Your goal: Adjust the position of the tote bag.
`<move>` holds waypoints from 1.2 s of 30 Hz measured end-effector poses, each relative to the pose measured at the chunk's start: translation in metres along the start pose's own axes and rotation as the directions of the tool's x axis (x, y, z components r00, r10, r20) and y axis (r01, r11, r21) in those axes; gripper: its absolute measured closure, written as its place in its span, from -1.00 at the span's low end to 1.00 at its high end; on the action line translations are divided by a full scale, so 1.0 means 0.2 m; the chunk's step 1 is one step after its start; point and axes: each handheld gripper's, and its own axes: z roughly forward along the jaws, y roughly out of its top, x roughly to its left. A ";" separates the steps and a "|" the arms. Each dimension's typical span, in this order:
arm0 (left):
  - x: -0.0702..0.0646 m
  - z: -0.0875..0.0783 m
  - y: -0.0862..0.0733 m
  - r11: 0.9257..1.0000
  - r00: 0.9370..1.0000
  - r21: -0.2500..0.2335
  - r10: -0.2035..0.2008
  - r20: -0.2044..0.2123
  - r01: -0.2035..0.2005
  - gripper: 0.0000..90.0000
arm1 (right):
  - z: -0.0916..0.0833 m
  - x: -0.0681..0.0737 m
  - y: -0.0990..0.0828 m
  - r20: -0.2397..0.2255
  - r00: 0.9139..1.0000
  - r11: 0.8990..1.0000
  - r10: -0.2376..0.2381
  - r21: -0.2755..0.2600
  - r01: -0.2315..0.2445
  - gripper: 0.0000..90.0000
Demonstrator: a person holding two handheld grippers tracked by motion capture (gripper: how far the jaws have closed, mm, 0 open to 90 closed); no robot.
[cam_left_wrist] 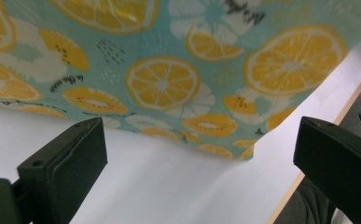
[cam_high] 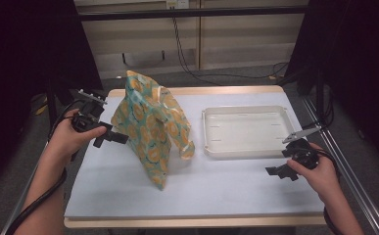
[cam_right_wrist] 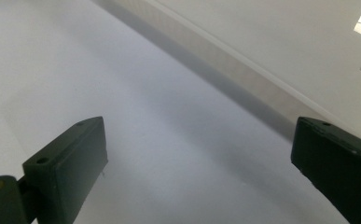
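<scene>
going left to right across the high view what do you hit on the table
left gripper → fruit-print bag, standing upright → white tray → right gripper

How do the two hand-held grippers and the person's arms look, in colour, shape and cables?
Each hand-held gripper is black, left and right, with two blocky, flat-faced jaws. A grey three-cornered plate sits on top of the left one; the right has a similar plate. A black cable trails along the left forearm. The forearms are bare, with no sleeves in view.
</scene>
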 end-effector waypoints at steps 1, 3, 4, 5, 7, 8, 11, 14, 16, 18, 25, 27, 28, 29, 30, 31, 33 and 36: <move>-0.01 0.00 0.01 1.000 1.000 -0.015 -0.015 -0.001 0.015 -0.95 | 0.00 0.00 0.00 0.000 1.000 1.000 0.002 0.000 -0.002 -0.92; 0.00 -0.01 0.02 1.000 1.000 0.006 0.007 0.004 -0.007 -0.95 | 0.00 0.00 0.00 -0.001 1.000 1.000 0.002 0.000 -0.002 -0.92; -0.01 -0.01 0.04 1.000 1.000 0.012 0.000 0.007 0.000 -0.95 | 0.00 0.00 0.00 -0.004 1.000 1.000 0.004 0.003 -0.004 -0.92; -0.01 -0.02 0.05 1.000 1.000 0.014 0.003 0.008 -0.003 -0.95 | 0.00 0.00 0.00 -0.004 1.000 1.000 0.002 0.002 -0.002 -0.92; -0.02 -0.02 0.08 1.000 1.000 0.009 -0.008 0.007 0.008 -0.95 | 0.01 0.00 0.00 -0.003 1.000 1.000 -0.002 0.003 0.002 -0.92; -0.02 -0.02 0.08 1.000 1.000 0.009 -0.008 0.007 0.008 -0.95 | 0.01 0.00 0.00 -0.003 1.000 1.000 -0.002 0.003 0.002 -0.92; -0.04 -0.04 0.12 1.000 1.000 0.018 0.002 0.002 -0.002 -0.95 | 0.01 0.01 0.00 -0.004 1.000 1.000 0.003 0.004 -0.003 -0.92; -0.05 -0.05 0.15 1.000 1.000 0.021 0.001 0.003 -0.001 -0.95 | 0.01 0.01 0.00 -0.007 1.000 1.000 -0.002 0.005 0.002 -0.92; -0.06 -0.05 0.16 1.000 1.000 0.017 -0.011 0.004 0.011 -0.94 | 0.01 0.01 0.00 -0.007 1.000 1.000 -0.007 0.008 0.007 -0.92; -0.07 -0.07 0.19 1.000 1.000 0.017 -0.015 -0.003 0.015 -0.94 | 0.02 0.01 0.00 -0.007 1.000 1.000 -0.009 0.008 0.009 -0.92; -0.08 -0.11 0.26 1.000 1.000 0.017 -0.008 -0.014 0.009 -0.94 | 0.01 0.02 0.01 -0.008 1.000 1.000 -0.011 0.009 0.011 -0.92; -0.09 -0.12 0.28 1.000 1.000 0.021 -0.013 -0.016 0.013 -0.93 | 0.01 0.02 0.01 -0.006 1.000 1.000 -0.008 0.008 0.008 -0.92; -0.09 -0.12 0.28 1.000 1.000 0.021 -0.013 -0.016 0.013 -0.94 | 0.01 0.02 0.01 -0.006 1.000 1.000 -0.008 0.008 0.008 -0.92; -0.09 -0.12 0.29 1.000 1.000 0.027 -0.010 -0.023 0.011 -0.93 | 0.01 0.02 0.01 -0.005 1.000 1.000 -0.006 0.004 0.006 -0.92; -0.10 -0.12 0.30 1.000 1.000 0.030 -0.008 -0.023 0.009 -0.93 | 0.01 0.02 0.01 -0.005 1.000 1.000 -0.007 0.003 0.007 -0.92; -0.10 -0.12 0.31 1.000 1.000 0.026 -0.007 -0.020 0.007 -0.93 | 0.01 0.02 0.01 -0.006 1.000 1.000 -0.007 0.003 0.007 -0.92; -0.10 -0.12 0.32 1.000 1.000 0.026 -0.010 -0.021 0.011 -0.93 | 0.01 0.02 0.01 -0.006 1.000 1.000 -0.006 0.005 0.006 -0.92; -0.11 -0.12 0.34 1.000 0.999 0.022 -0.022 -0.028 0.023 -0.94 | 0.01 0.02 0.01 -0.006 1.000 1.000 -0.009 0.007 0.009 -0.92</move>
